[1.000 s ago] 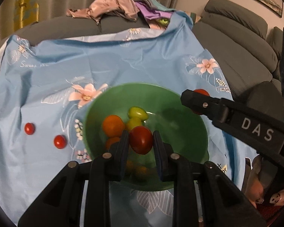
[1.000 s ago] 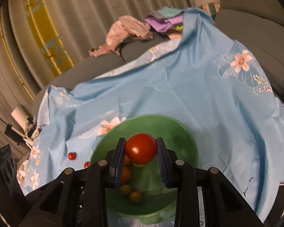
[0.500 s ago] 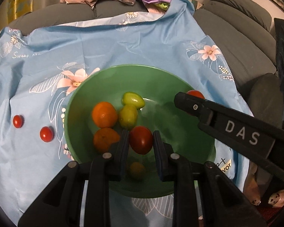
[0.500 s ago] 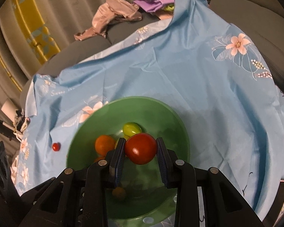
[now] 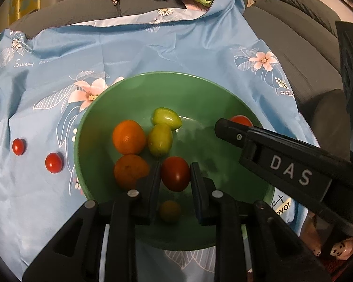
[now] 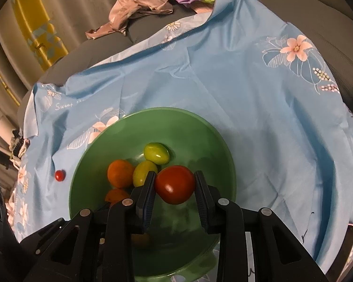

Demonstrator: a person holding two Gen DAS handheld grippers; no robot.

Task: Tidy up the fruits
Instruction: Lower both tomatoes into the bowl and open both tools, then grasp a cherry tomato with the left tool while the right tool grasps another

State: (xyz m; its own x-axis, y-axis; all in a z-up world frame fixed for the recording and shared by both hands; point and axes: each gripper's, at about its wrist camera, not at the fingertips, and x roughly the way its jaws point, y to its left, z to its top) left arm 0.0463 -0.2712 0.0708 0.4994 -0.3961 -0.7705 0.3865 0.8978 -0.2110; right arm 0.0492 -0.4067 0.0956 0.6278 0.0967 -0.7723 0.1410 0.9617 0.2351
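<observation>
The left gripper pinches a small red tomato and the right gripper pinches a bigger tomato, both over the green bowl. Inside lie two oranges and two green fruits. Farther left, two cherry tomatoes sit on the blue cloth.

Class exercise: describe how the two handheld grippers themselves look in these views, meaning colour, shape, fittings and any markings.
Both the left gripper and the right gripper are matte black plastic. Each has two flat fingers with ribbed pads, round silver screws and triangular cut-outs in the frame. White letters "DAS" mark the right gripper's side.
</observation>
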